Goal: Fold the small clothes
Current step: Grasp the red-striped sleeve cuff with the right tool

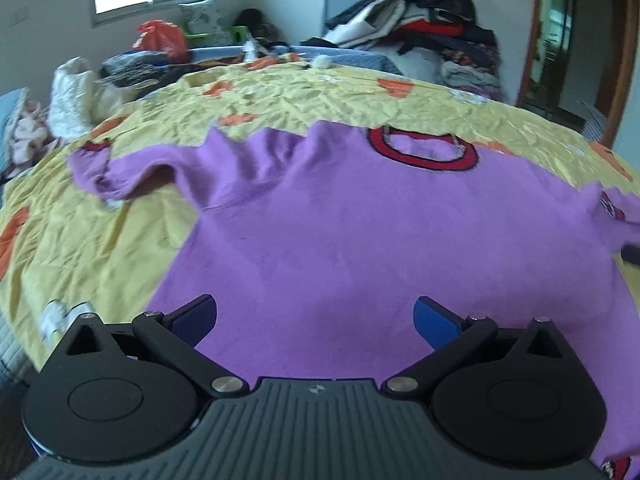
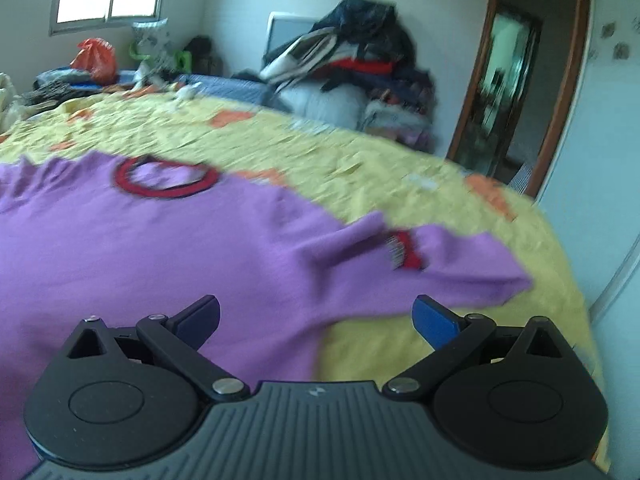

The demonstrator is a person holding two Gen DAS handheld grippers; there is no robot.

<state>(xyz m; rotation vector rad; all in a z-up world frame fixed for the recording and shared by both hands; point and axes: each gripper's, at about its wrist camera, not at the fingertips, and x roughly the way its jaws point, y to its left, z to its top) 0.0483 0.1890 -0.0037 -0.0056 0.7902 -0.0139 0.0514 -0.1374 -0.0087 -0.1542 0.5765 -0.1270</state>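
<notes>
A small purple sweater [image 1: 360, 216] with a red-and-black collar [image 1: 424, 148] lies spread flat on a bed covered by a yellow bedspread [image 1: 100, 232], neckline at the far end and hem nearest the two grippers. Its long axis runs straight away from both cameras, with the sleeves reaching out to either side.

The left gripper [image 1: 316, 320] hovers over the near, lower part of the sweater's body, toward its left edge. Its jaws stand wide apart, and nothing lies between the blue pads [image 1: 434, 322]; no contact with the cloth can be made out. The left sleeve [image 1: 132, 168] lies ahead and off to the left, rumpled and partly doubled over, with its red cuff [image 1: 96, 146] at the far end.

The right gripper [image 2: 316, 320] hangs over the sweater's right edge, where purple cloth gives way to the bedspread. It too is fully spread and holds nothing. The right sleeve [image 2: 440, 268] lies just ahead and to the right, folded back on itself so that its red cuff [image 2: 406, 256] rests on top of it.

Each sleeve is plainly nearer its own side's gripper, so the likely next step is a sleeve fold inward across the body; the right sleeve is the closer reach. The right wrist view is blurred, so fine wrinkles there cannot be judged.
</notes>
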